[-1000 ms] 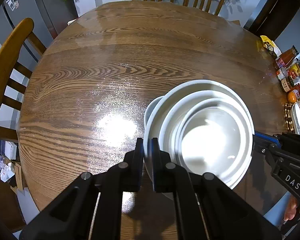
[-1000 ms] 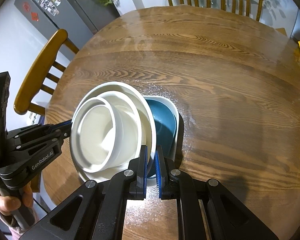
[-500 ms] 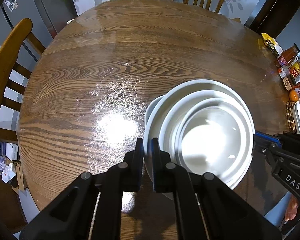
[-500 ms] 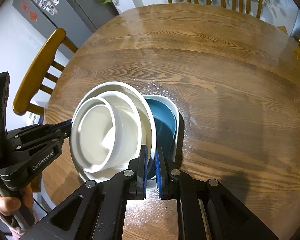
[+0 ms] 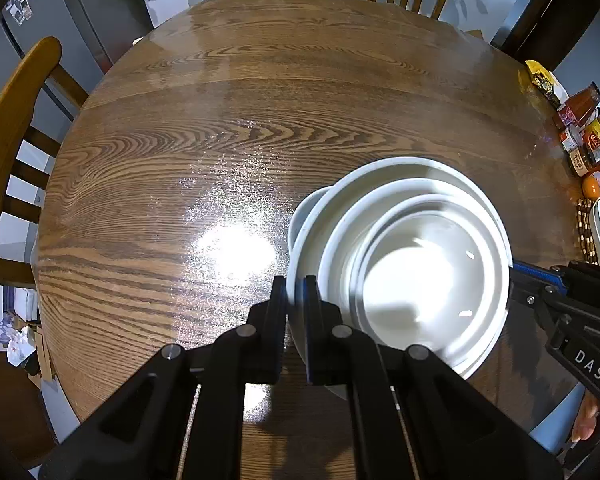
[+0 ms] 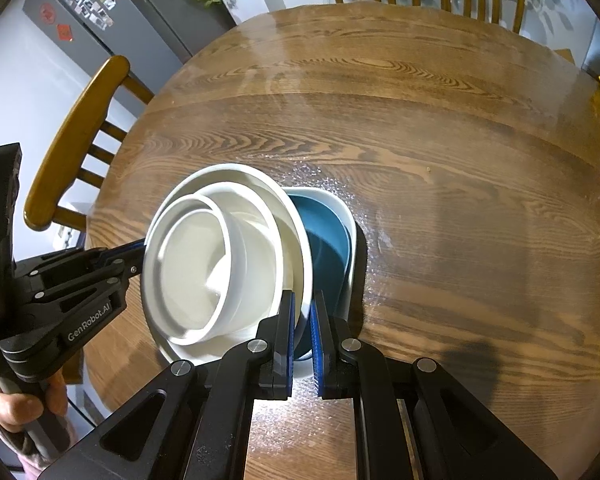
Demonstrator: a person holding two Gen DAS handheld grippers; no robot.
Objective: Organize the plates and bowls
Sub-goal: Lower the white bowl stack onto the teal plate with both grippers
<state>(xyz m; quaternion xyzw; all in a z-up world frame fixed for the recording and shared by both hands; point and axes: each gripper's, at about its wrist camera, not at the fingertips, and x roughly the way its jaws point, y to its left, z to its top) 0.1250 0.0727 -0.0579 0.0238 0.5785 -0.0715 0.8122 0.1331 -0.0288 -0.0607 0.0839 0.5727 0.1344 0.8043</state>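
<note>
**Plates and bowls nested and held over a round wooden table**

Plates and bowls form one nested stack near the table's (image 5: 228,128) front edge, gripped from two opposite sides. Outermost of the white pieces is a large white plate (image 5: 380,178) (image 6: 296,240), wide and shallow. Inside it sits a white bowl (image 5: 342,232) (image 6: 260,216), and inside that a smaller white bowl (image 5: 420,280) (image 6: 192,272), whose interior holds nothing but glare. In the right wrist view the two inner bowls lie pushed toward the plate's left side, their rims off-centre. Beneath the plate, and showing past its edge, is a blue bowl with a white rim (image 6: 328,240); in the left wrist view only a pale arc of it (image 5: 304,212) shows at the plate's left. Whether the stack rests on the table or is lifted clear cannot be told.

Left gripper (image 5: 296,292) (image 6: 138,248): fingers pressed nearly together, pinching the rim of the large white plate. A hand (image 6: 20,408) grasps its handle at lower left of the right wrist view.

Right gripper (image 6: 303,308) (image 5: 514,270): blue-padded fingers drawn close, pinching the opposite rim of the same plate, with the blue bowl just behind the pads. Fingertips (image 5: 588,424) of the holding hand show at lower right of the left wrist view.

Surroundings: wooden chairs (image 5: 8,120) (image 6: 68,140) stand around the table; a group of sauce bottles and jars (image 5: 588,136) stands at its far right edge; a grey refrigerator (image 6: 112,28) carries magnets and photos
</note>
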